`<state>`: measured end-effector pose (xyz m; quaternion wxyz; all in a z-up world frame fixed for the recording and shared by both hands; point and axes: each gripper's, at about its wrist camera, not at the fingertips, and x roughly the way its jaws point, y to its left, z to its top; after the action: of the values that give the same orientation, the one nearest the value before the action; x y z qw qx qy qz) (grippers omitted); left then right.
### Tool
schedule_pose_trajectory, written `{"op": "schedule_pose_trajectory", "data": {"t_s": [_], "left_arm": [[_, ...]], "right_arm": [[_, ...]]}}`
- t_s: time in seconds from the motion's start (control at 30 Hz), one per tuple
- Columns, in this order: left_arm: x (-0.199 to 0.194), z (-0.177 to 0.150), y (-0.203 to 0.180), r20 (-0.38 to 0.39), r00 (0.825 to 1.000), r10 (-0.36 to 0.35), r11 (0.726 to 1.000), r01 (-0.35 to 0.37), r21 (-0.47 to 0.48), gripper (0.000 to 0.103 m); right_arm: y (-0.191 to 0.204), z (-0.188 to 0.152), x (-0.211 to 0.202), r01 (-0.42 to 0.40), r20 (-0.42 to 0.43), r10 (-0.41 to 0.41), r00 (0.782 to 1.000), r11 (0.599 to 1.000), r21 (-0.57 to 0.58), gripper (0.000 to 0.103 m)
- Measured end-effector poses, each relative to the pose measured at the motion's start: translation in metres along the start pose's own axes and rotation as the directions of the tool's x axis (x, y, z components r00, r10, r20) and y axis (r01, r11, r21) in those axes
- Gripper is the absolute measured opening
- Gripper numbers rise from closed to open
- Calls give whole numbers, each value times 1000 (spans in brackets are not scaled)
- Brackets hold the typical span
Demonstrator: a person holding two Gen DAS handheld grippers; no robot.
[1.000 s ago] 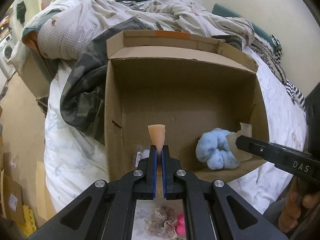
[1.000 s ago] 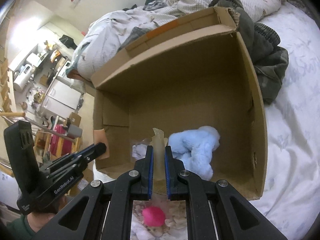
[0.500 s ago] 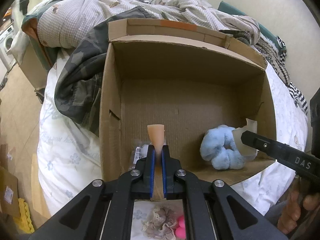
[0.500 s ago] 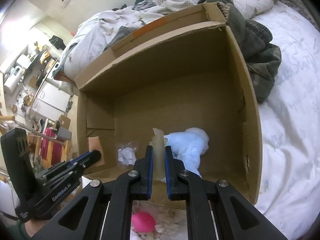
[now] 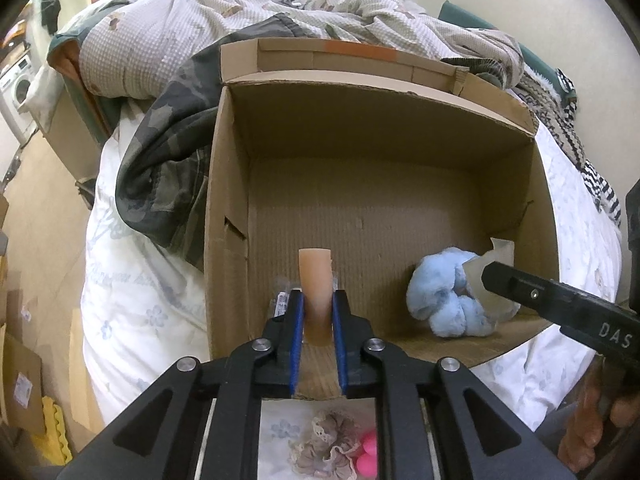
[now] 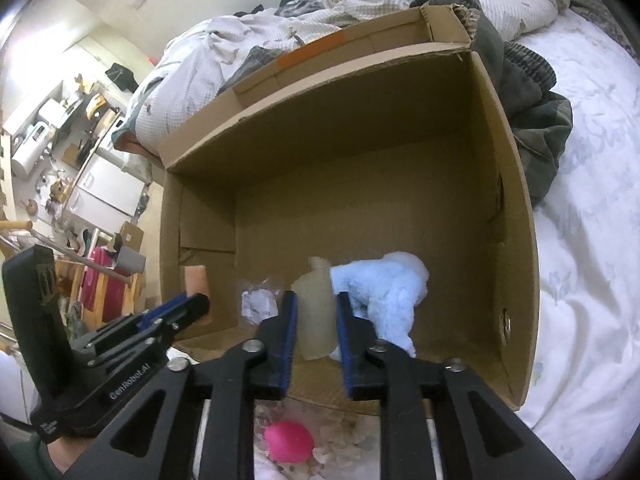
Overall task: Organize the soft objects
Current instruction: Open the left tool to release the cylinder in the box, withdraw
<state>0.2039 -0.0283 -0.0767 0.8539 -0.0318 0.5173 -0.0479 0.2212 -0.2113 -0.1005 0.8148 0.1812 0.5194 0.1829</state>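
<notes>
Plastic packet (image 5: 281, 300) behind left gripper (image 5: 316, 312)

A lived-in bedroom at home: an unmade bed (image 5: 132, 320) heaped with a rumpled duvet (image 5: 168, 32), a washing machine (image 5: 16, 88) beyond, cluttered shelves (image 6: 60, 120) nearby.

A peach-coloured soft pad (image 5: 315, 287) stood upright over the near left part of the open cardboard box (image 5: 372, 212), between blue-lined fingers. A translucent whitish pad (image 6: 316, 308) stood likewise near the box's front, touching a fluffy light-blue plush (image 6: 384, 292) that lay on the box floor at its right
</notes>
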Motion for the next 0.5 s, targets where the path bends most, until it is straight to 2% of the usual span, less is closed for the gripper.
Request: {"op": "schedule_pose_trajectory", "data": {"t_s": [0.1,0.17,0.2,0.3,0.33,0.4,0.5], "left_arm": [[0,-1,-4,4,1000,18,1000,-18,17,15],[0,-1,-5,2,1000,13,1000,-13,23,24],[-1,-1,-6,4,1000,7,1000,-7,21,26],[-3,-1,-6,17,1000,6,1000,-6,12,49],[-5,0,-5,29,1000,9,1000,-9,4,58],[-7,0,-3,42,999,6,1000,-6,-6,60],[-7,1,-3,37,999,5,1000,-5,-5,60]], "right_arm": [[-1,1,-1,-2,8,2,1000,1000,9,34],[-2,1,-2,-6,9,6,1000,1000,18,47],[-3,2,-2,-10,12,9,1000,1000,22,58],[-1,2,-5,-15,32,15,999,1000,21,63],[-1,3,-6,-15,35,14,999,1000,19,71],[-2,3,-8,-18,49,17,999,999,28,80],[-3,4,-11,-33,62,31,998,999,37,80]]}}
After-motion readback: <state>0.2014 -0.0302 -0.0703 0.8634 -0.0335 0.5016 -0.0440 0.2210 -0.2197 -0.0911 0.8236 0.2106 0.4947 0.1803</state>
